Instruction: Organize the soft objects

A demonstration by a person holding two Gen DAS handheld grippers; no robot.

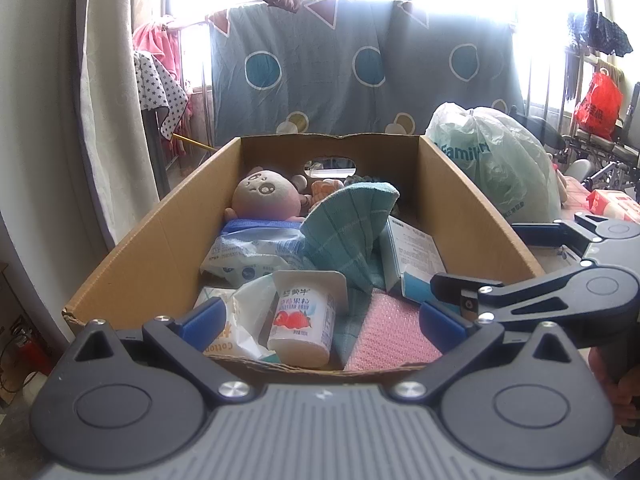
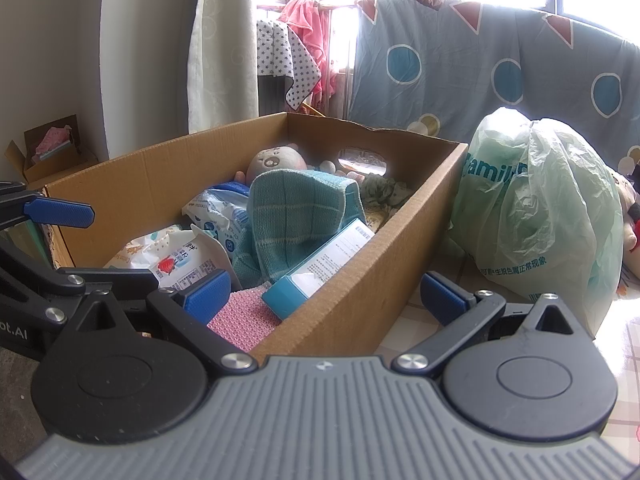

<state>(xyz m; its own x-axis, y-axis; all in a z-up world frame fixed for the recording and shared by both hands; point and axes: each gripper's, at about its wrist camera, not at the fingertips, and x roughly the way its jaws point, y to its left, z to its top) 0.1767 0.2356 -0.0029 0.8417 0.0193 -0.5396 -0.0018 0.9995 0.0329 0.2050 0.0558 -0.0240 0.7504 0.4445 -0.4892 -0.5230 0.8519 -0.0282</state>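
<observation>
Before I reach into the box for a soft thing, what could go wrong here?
The teal towel is draped over a carton, so pulling it may drag the carton along. The yogurt cup lies loose by the near wall and may roll. The left gripper and right gripper, both open, hover close together and could collide.

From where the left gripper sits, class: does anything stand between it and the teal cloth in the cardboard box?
Yes. The yogurt cup lies just ahead of the open left gripper, between it and the teal cloth, which is draped further back in the cardboard box. A white packet sits beside the cup.
</observation>
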